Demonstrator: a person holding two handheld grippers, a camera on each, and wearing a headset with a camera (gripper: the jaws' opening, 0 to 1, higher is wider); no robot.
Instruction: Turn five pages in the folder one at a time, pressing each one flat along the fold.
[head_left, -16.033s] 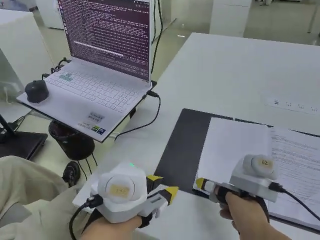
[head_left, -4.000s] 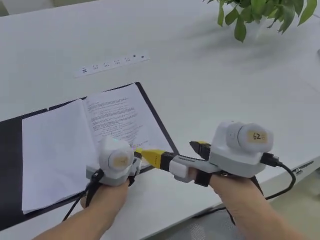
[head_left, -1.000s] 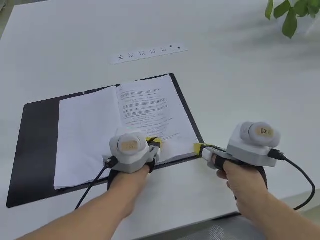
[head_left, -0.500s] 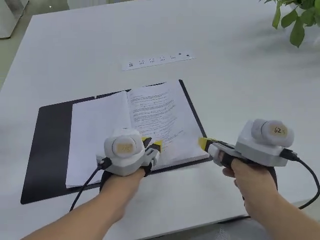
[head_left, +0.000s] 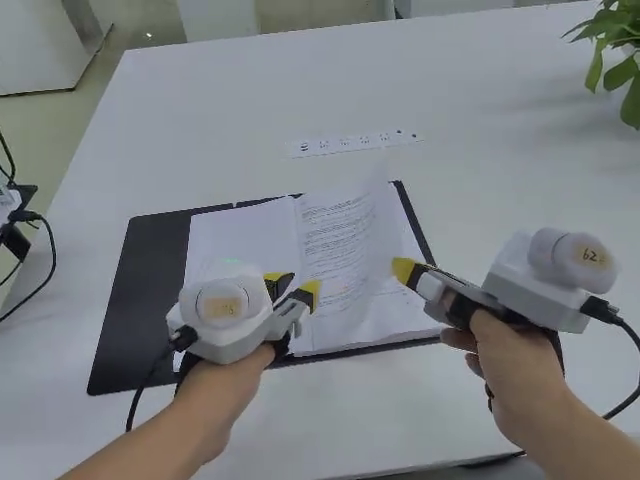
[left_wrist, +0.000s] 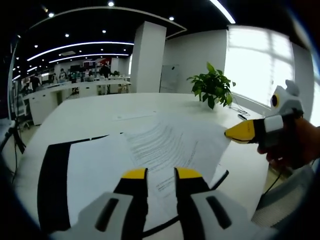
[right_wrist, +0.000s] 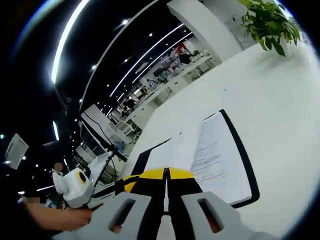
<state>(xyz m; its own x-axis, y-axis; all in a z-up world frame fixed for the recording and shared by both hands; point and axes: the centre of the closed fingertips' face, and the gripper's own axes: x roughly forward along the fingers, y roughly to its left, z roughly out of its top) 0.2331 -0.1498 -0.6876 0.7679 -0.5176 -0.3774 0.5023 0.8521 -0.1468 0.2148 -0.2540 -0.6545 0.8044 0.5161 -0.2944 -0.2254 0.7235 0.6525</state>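
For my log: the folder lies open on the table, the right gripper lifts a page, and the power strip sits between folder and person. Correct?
No. The power strip lies beyond the folder, on its far side from the person; the head view shows it. The folder is open on the table and the right gripper lifts a page.

This is an open-plan office: a long white table (head_left: 300, 90) with a socket strip (head_left: 352, 143) on its top, a black folder (head_left: 150, 290) of printed pages lying open, and a potted plant (left_wrist: 212, 87) towards the far side. Beyond are rows of white desks (left_wrist: 65, 92), a square column (left_wrist: 146, 57), long ceiling light strips (left_wrist: 75, 46) and a big bright window (left_wrist: 252, 65)
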